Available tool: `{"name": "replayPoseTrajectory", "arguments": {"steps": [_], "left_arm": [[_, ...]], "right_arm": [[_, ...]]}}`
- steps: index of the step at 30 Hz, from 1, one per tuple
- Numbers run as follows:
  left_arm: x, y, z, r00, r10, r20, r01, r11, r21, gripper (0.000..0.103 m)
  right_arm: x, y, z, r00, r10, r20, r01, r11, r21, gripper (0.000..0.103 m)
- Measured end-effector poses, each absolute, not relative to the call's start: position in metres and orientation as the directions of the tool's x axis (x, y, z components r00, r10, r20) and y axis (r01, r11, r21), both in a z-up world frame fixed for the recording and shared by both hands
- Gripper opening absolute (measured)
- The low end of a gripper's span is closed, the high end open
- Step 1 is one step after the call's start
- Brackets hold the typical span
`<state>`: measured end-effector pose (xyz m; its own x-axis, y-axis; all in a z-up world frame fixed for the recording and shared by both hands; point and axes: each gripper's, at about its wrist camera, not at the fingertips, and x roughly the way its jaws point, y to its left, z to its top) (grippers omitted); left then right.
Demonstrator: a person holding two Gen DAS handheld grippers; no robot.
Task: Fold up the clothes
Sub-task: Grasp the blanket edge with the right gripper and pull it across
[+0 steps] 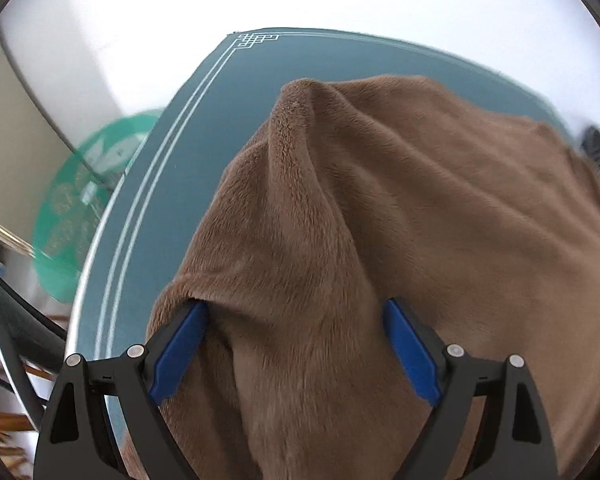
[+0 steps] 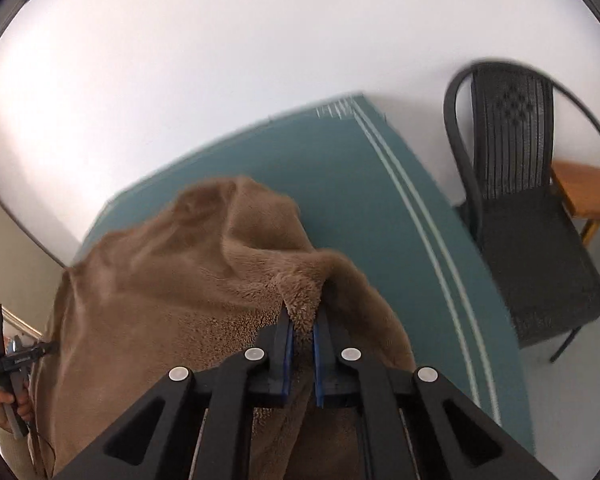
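- Our right claw [image 2: 302, 330] is clamped on a raised ridge of the brown fleece garment [image 2: 171, 280]; the pinch takes only a narrow tuft, so we judge a hard tug could pull the pile free.
- Our left claw [image 1: 295, 344] stands wide apart, a fold of the same garment [image 1: 380, 220] running up between its blue pads [image 1: 179, 354]. It grips nothing, so that side would sag if the right lifts alone.
- Outward from both claws, the garment lies bunched and tented over the teal worktop [image 1: 187, 152], spreading from the left claw across to the right. We cannot tell whether this is a half-made fold or a heap being opened.
- Motion blur at the worktop's far corner in the right view suggests quick movement; dragging thick fleece fast could skew any crease.
- Beyond the worktop's striped right edge [image 2: 416, 216] stands a black wicker chair [image 2: 532, 240], near enough that a swung hem could slide off towards it.
- Left of the left claw, a green round object [image 1: 75, 208] sits below the edge, blurred.
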<state>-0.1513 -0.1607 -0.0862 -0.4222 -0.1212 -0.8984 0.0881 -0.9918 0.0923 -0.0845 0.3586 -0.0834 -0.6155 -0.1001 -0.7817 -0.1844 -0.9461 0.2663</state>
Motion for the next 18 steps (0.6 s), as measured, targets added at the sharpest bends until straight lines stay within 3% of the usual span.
{"name": "replayPoseTrajectory", "arguments": {"steps": [2, 7, 15, 18], "left_arm": [[-0.153, -0.155, -0.088, -0.446, -0.158, -0.881, 0.07, -0.987, 0.142, 0.098], [-0.159, -0.162, -0.09, -0.455, -0.147, -0.878, 0.078, -0.989, 0.126, 0.103], [-0.147, -0.158, -0.081, -0.466, -0.166, -0.869, 0.073, -0.986, 0.149, 0.103], [-0.136, -0.154, -0.07, -0.478, -0.164, -0.863, 0.062, -0.986, 0.153, 0.103]], "right_arm": [[-0.086, 0.357, -0.093, -0.585, -0.102, -0.805, -0.181, -0.951, 0.252, 0.009], [-0.074, 0.353, -0.085, -0.586, -0.134, -0.799, -0.14, -0.955, 0.263, 0.015], [0.003, 0.336, -0.045, -0.651, -0.215, -0.728, 0.024, -0.965, 0.263, 0.019], [0.042, 0.329, -0.038, -0.668, -0.249, -0.702, 0.059, -0.957, 0.283, 0.048]]}}
